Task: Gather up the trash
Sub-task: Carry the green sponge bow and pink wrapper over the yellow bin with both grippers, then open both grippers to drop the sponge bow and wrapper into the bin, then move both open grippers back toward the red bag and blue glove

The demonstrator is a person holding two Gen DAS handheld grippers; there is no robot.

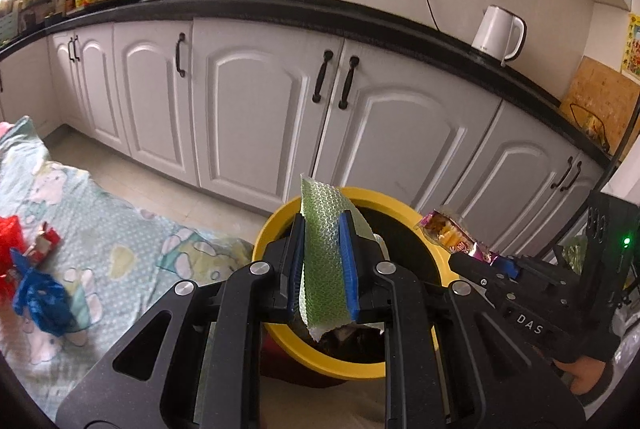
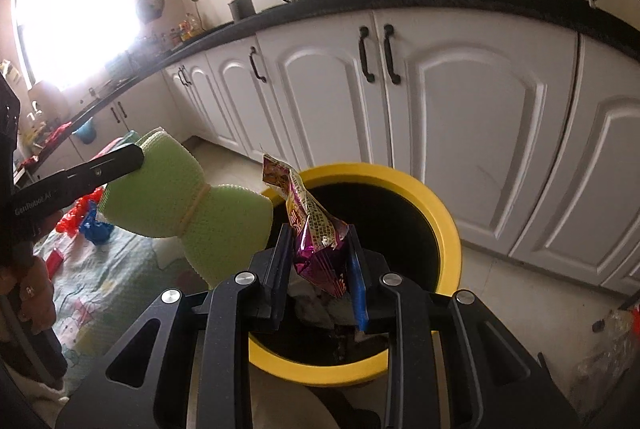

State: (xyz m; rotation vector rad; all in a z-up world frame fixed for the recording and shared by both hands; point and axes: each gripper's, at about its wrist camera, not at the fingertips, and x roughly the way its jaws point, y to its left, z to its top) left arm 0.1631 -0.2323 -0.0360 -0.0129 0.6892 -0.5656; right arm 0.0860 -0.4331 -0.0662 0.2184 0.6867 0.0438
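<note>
My left gripper [image 1: 322,225] is shut on a green bubble-wrap sheet [image 1: 323,261] and holds it over the near rim of a yellow-rimmed black trash bin [image 1: 276,221]. The sheet also shows in the right wrist view [image 2: 188,213]. My right gripper [image 2: 320,233] is shut on a purple snack wrapper [image 2: 316,233] above the same bin [image 2: 444,221]. In the left wrist view the right gripper [image 1: 484,257] comes in from the right with the wrapper [image 1: 452,233] over the bin's right rim.
A table with a pale patterned cloth [image 1: 120,229] lies to the left with red wrappers [image 1: 40,241] and a blue plastic bag [image 1: 40,297] on it. White kitchen cabinets [image 1: 256,101] and a black counter with a white kettle [image 1: 498,33] stand behind the bin.
</note>
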